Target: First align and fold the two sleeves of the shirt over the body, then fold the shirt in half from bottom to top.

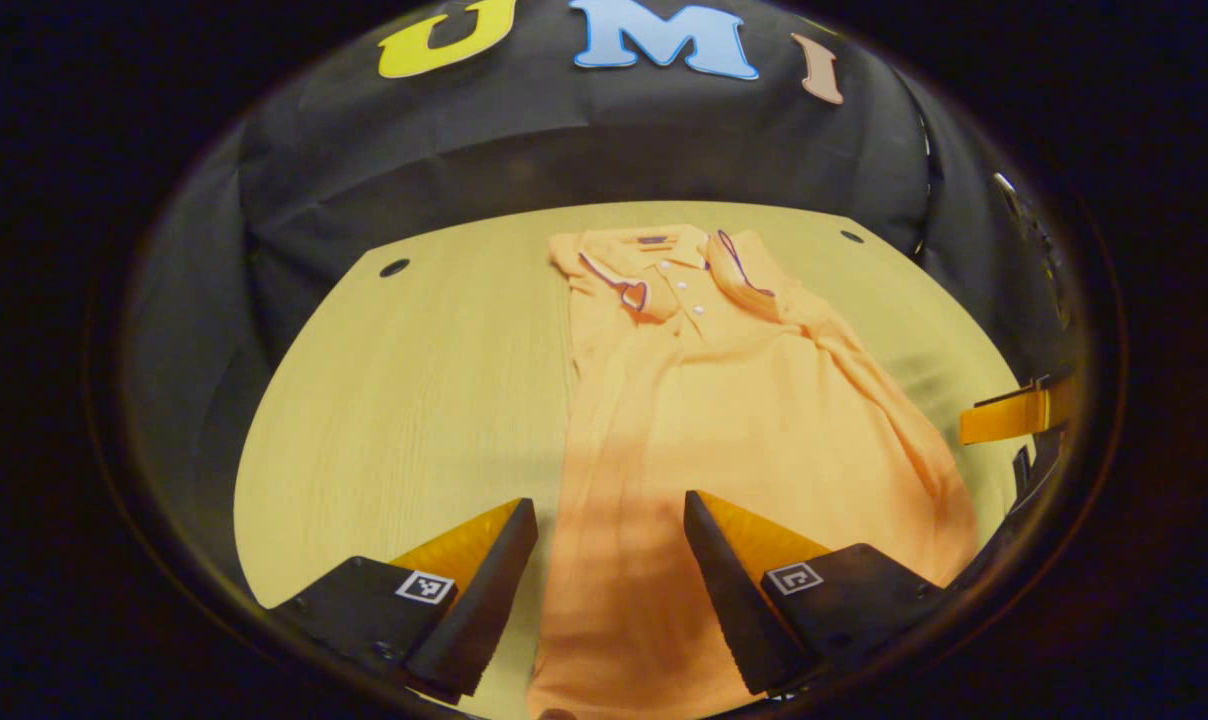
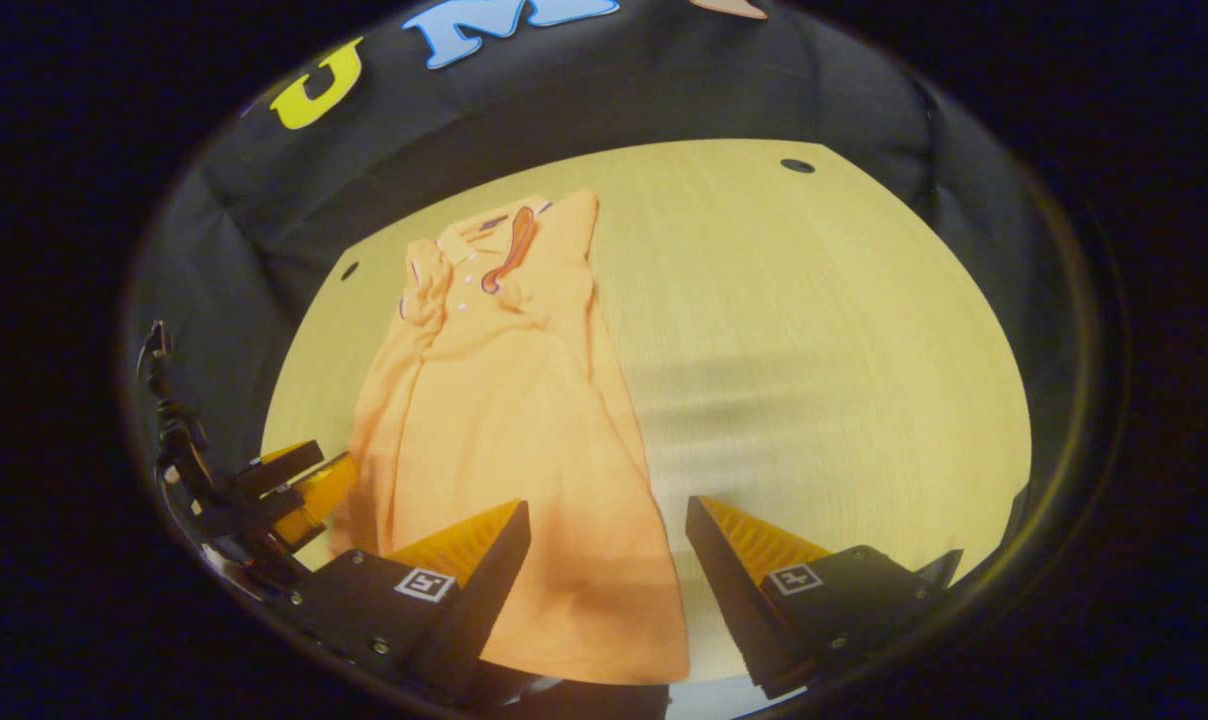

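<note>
Shirt [image 1: 724, 420] flat, sleeves folded in

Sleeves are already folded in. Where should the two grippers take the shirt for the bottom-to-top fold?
Grip the shirt at its two hem corners, coming from the near edge: the collar lies far away, the hem nearest. The left gripper and right gripper are open above it.

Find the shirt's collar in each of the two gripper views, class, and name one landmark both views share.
Left gripper view: the collar lies just right of centre in the upper half, at the shirt's far end.
Right gripper view: the collar lies upper left, near the table's far edge.
Shared landmark: the white placket buttons below the collar.
</note>
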